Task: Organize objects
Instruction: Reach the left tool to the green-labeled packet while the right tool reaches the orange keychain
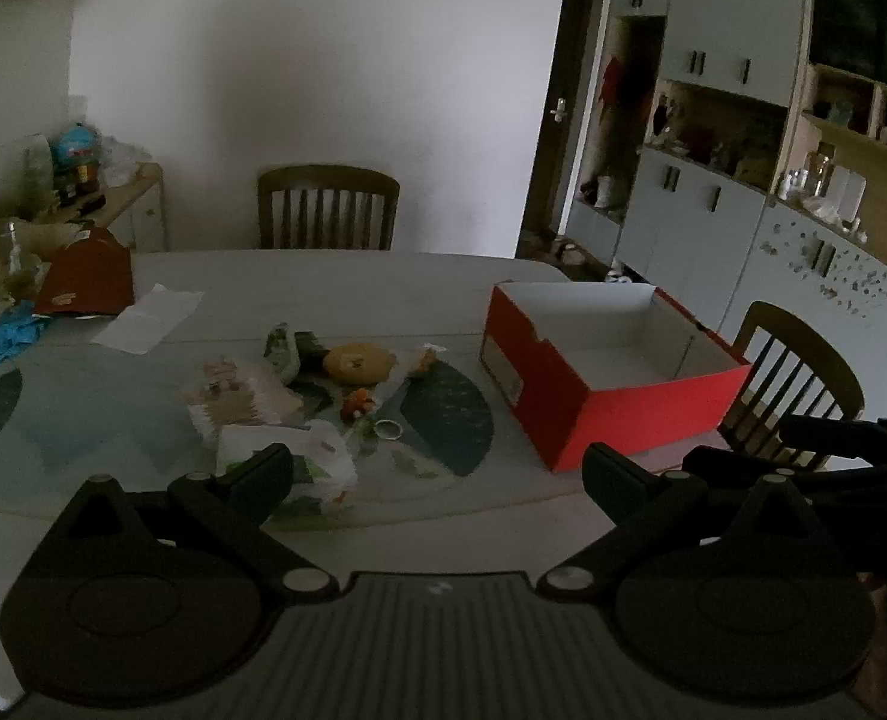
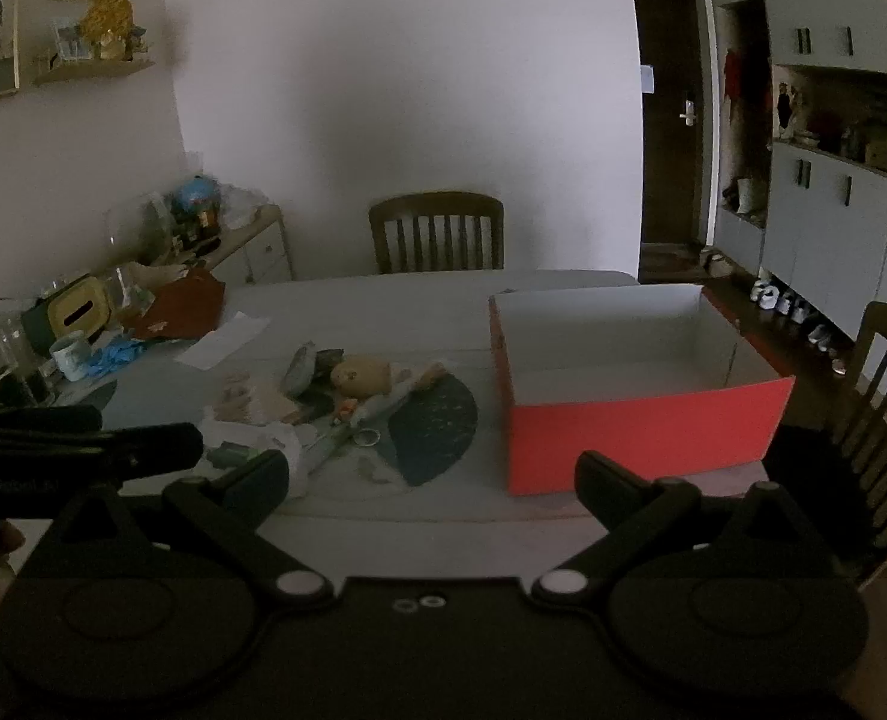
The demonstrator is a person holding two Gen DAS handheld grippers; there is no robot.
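Nothing sorted yet: the red box (image 2: 635,438) sits empty on the table (image 1: 335,294).

To the left of the box lies the whole heap, well apart from it: a round yellow soft toy (image 1: 356,363), crumpled packets (image 1: 245,396), a small metal ring (image 1: 389,430) and bits too dim to name. The left gripper (image 1: 437,471) and right gripper (image 2: 431,474) both hover short of the box with fingers spread wide, holding nothing, so I'd say every item is left to move.

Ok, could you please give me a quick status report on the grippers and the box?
Left gripper open, right gripper open, both empty. Red box empty, right of pile on table. Path clear.
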